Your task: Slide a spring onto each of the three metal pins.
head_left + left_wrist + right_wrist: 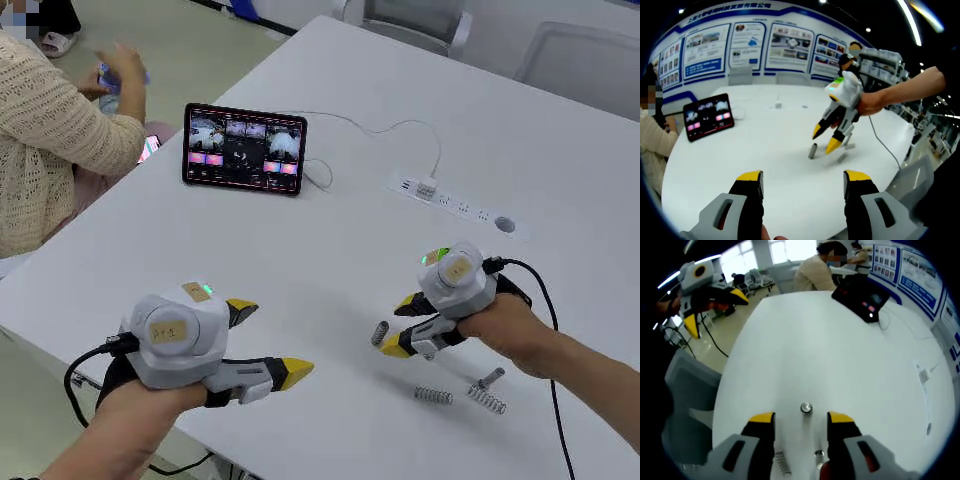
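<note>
- Right at the near left of the white table (pixel 330 250), the left gripper (pixel 268 340) is held in a hand. Its two yellow-tipped jaws are wide apart, and nothing is between them.
- In the left gripper view, the left gripper (pixel 804 176) points across the table toward the right gripper (pixel 824 139).
- At the near right, one spring (pixel 433 396) lies flat on the table. A second spring (pixel 485 400) lies just to its right.
- A small metal pin (pixel 491 378) lies just past the second spring, very close to it. I cannot tell if they touch.
- A little farther, the right gripper (pixel 399 326) is held in the other hand. Its jaws are partly open and hold nothing.
- An upright pin (pixel 380 333) stands on the table just left of the right gripper's tips. It looks ribbed, but I cannot tell if a spring is on it.
- In the right gripper view, the upright pin (pixel 805 408) stands just ahead of the gap between the jaws of the right gripper (pixel 801 418). It shows a round shiny top and nothing touches it.
- Farther back on the left, a tablet (pixel 243 148) stands with its screen lit.
- On the far right, a white power strip (pixel 455 203) lies flat, with a thin cable going to the tablet.
- At the far left edge, a person in a cream knitted top (pixel 50 130) sits beside the table.
</note>
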Motion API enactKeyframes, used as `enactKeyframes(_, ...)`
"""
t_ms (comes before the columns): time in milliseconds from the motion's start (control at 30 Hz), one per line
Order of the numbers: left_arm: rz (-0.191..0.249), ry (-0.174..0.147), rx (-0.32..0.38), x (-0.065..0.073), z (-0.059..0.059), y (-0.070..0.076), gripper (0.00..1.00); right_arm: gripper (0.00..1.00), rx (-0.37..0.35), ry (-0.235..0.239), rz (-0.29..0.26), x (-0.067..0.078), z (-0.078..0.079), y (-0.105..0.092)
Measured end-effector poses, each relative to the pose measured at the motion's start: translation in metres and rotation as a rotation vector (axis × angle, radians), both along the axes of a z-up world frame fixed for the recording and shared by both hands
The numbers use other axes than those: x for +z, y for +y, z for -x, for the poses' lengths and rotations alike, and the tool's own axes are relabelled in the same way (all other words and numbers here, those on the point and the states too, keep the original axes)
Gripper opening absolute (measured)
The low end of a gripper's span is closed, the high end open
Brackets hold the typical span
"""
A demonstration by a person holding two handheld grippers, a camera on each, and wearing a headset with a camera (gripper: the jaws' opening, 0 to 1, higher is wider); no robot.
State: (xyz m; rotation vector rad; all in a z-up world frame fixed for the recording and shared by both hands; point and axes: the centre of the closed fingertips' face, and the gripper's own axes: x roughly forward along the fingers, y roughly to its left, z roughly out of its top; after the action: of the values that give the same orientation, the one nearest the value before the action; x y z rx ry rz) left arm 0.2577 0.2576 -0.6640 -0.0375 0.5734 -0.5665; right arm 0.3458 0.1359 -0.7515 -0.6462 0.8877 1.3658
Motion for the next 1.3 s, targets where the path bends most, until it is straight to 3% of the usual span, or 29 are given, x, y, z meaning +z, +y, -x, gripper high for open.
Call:
enactKeyframes(167,0.004,0.001,-0.006,-0.001,0.000,-0.002,0.66,0.43,-0.027,-0.006,-0.028,0.007,0.002,-0.001)
enactKeyframes(633,0.035,0.002,-0.008,0.000,-0.001,-0.008,0.66,0.46,-0.205,-0.003,-0.183,0.031,-0.004,-0.005)
enactKeyframes(833,0.049,0.002,-0.004,0.000,-0.002,-0.008,0.66,0.46,-0.258,-0.004,-0.221,0.036,-0.003,-0.011)
enactKeyframes(1100,0.050,0.004,-0.015,0.000,-0.002,-0.012,0.66,0.51,-0.264,-0.025,-0.243,0.043,0.010,-0.018)
enactKeyframes(1300,0.053,0.004,-0.023,0.000,-0.004,-0.015,0.66,0.52,-0.311,-0.030,-0.275,0.047,0.016,-0.028)
